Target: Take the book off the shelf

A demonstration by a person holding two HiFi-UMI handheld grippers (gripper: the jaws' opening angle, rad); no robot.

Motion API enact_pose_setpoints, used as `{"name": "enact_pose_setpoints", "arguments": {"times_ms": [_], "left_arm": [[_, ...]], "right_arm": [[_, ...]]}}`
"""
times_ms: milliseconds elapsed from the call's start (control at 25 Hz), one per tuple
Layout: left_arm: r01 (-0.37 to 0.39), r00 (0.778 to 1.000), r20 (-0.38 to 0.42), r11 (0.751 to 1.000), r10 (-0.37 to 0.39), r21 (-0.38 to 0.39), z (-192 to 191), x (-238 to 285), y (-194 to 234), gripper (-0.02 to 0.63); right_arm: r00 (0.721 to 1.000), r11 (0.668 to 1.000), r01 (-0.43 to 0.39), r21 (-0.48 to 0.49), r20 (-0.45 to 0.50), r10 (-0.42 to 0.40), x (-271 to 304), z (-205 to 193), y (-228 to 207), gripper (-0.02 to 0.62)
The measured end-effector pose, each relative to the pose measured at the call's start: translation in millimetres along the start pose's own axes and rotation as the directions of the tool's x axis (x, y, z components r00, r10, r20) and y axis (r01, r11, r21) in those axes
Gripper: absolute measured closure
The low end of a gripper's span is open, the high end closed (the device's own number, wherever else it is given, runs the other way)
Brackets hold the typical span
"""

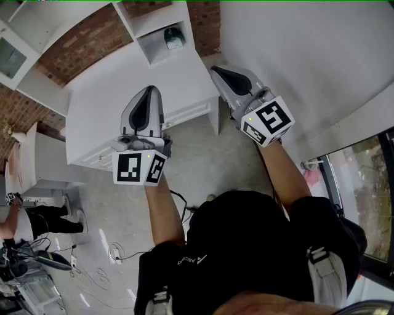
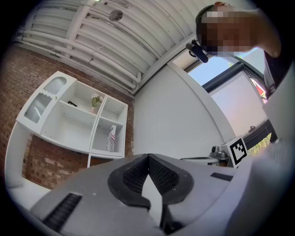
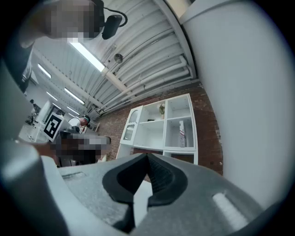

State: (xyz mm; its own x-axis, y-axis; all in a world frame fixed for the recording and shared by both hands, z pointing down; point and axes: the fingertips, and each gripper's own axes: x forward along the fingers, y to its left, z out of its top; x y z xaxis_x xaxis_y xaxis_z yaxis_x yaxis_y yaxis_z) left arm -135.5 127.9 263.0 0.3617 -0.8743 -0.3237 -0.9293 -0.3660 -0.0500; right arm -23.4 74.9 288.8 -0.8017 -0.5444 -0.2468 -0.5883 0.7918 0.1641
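Observation:
The book (image 1: 174, 38) stands upright in a small open compartment of the white shelf unit (image 1: 154, 18) on the brick wall. The left gripper view has the book (image 2: 112, 138) in the lower right compartment, and in the right gripper view the book (image 3: 182, 133) sits in that same compartment. My left gripper (image 1: 151, 92) is held over the white counter, well short of the shelf, jaws shut and empty. My right gripper (image 1: 215, 71) is raised beside it, nearer the white wall, also shut on nothing. Both jaw tips meet in the left gripper (image 2: 148, 156) and right gripper (image 3: 147, 156) views.
A white counter with drawers (image 1: 123, 98) stands below the shelf. A small plant (image 2: 95, 101) sits in an upper compartment. A curved white wall (image 1: 308, 55) runs on the right. A person (image 1: 12, 215), equipment and cables (image 1: 111, 252) are on the floor at left.

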Motion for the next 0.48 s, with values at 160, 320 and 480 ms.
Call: {"name": "enact_pose_setpoints", "arguments": {"times_ms": [160,320,480], "left_arm": [[0.007,1.000,0.001,1.000,-0.007,-0.006,1,-4,7,0.607],[0.004,1.000,0.001,1.000,-0.004,-0.020,1,-10,20,0.607],[-0.010,1.000,0.006,1.000,0.010,-0.023,4,-5,33,0.607]], "right_arm": [[1.000,1.000,0.000,0.007,-0.003,0.000,8,0,9,0.595],[1.000,1.000,0.020,0.003,-0.008,-0.020,14,2,19,0.595],[0.999,0.999,0.037,-0.015,-0.013,-0.037,19,3,23,0.594]]}}
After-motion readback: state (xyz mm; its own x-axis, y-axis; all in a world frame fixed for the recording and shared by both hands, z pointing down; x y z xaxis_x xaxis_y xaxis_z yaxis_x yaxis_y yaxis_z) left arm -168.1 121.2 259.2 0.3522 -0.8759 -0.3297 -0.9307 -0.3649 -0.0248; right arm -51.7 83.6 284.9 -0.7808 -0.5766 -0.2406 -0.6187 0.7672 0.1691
